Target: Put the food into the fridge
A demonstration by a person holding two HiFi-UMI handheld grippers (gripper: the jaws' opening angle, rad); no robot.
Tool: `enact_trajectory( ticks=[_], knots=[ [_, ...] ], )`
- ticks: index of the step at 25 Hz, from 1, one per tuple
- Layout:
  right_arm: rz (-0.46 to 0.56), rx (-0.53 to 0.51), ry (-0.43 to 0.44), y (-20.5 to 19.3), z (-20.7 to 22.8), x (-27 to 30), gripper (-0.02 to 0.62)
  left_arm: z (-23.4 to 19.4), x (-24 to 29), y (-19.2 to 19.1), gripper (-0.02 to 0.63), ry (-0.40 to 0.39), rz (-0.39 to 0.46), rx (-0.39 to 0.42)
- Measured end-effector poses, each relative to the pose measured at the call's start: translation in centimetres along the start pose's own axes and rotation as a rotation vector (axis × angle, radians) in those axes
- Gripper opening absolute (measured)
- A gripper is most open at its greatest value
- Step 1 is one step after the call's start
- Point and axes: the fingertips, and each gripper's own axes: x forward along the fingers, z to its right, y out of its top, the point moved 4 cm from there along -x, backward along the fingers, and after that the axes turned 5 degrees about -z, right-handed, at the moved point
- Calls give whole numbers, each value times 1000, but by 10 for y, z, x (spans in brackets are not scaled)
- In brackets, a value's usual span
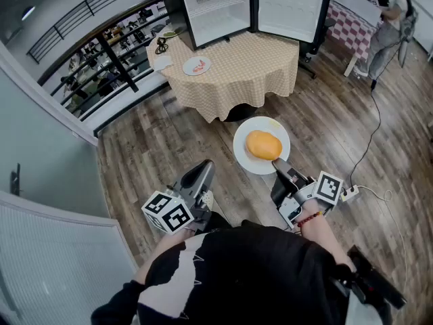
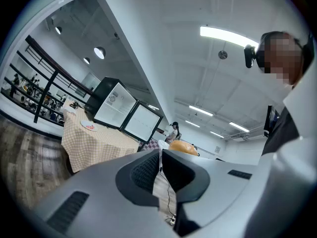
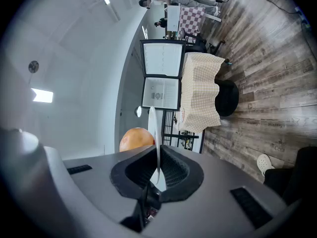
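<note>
The right hand-held gripper [image 1: 278, 162] pinched the plate [image 1: 244, 156] by its rim; the left hand-held gripper [image 1: 206, 169] was closed and empty. Keeping the plate level would stop the bun [image 1: 263, 145] sliding off.

A round orange bun [image 1: 263, 145] sits on a white plate [image 1: 245, 160], held level above the wooden floor [image 1: 169, 147] with its near rim pinched in the right claw [image 1: 279, 162]. The black fridge [image 1: 254, 5] stands open on the checked surface [image 1: 237, 66], well apart from the plate.
</note>
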Motion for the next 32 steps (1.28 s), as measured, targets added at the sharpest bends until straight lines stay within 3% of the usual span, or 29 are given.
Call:
enact_trajectory(
  ticks=[12, 23, 32],
  knots=[
    [6, -4, 11, -2, -6, 0, 26, 6, -1, 4, 29, -7, -3, 4],
    [42, 30, 74, -1, -4, 1, 26, 9, -2, -1, 29, -14, -19, 40],
    [54, 18, 49, 14, 8, 3, 26, -1, 25, -5, 29, -47, -28, 27]
  ],
)
